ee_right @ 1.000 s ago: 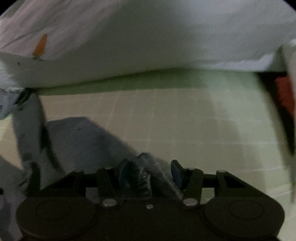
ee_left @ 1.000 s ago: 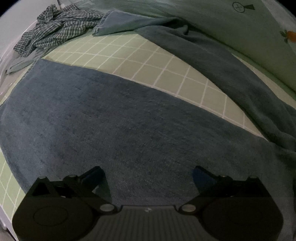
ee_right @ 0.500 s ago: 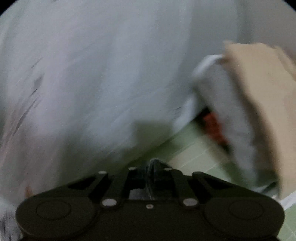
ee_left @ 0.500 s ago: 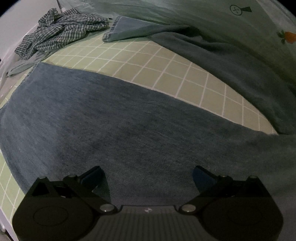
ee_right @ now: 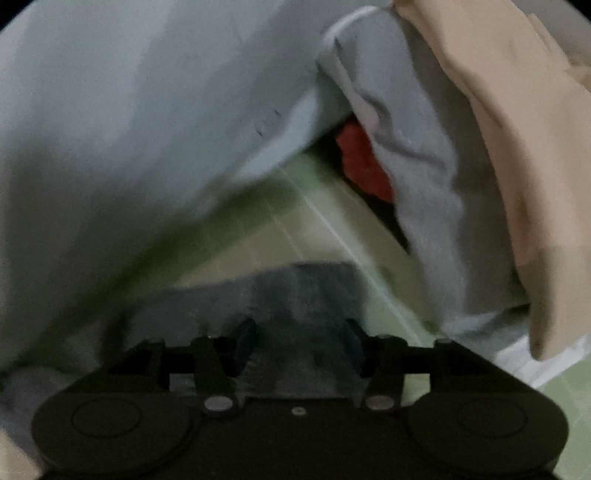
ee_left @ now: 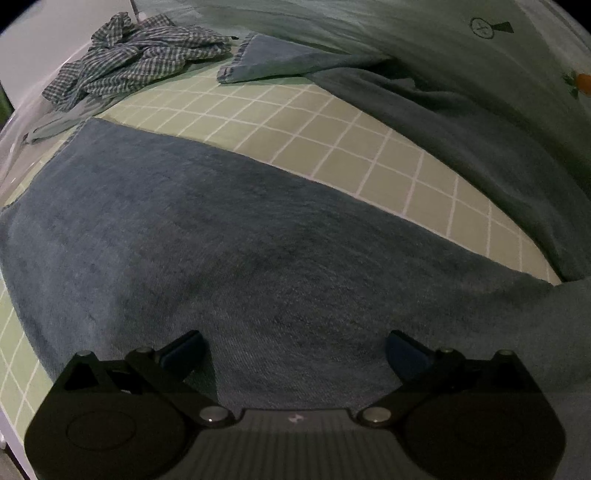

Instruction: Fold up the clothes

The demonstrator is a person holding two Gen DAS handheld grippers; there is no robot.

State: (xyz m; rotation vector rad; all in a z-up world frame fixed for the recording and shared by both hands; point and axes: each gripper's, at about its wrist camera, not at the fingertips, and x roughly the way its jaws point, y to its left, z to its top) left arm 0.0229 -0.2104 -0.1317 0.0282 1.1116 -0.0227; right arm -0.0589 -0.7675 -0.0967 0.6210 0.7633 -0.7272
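You have a bed sheet (ee_left: pixel 332 147) under everything: pale green, crossed by a grid of thin white lines. Along its far side lies a pale quilt (ee_left: pixel 406 33), printed with a small round mark and an orange carrot figure near the right edge. From your right wrist camera, that same quilt (ee_right: pixel 129 129) fills the left, a grey pillow (ee_right: pixel 417 155) stands to the right, a beige cloth (ee_right: pixel 517 147) drapes beside it, and something red (ee_right: pixel 364 162) shows in the gap between them.

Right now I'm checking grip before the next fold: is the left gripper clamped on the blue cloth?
No. The left gripper has its fingers spread wide apart above the blue cloth, pinching nothing.
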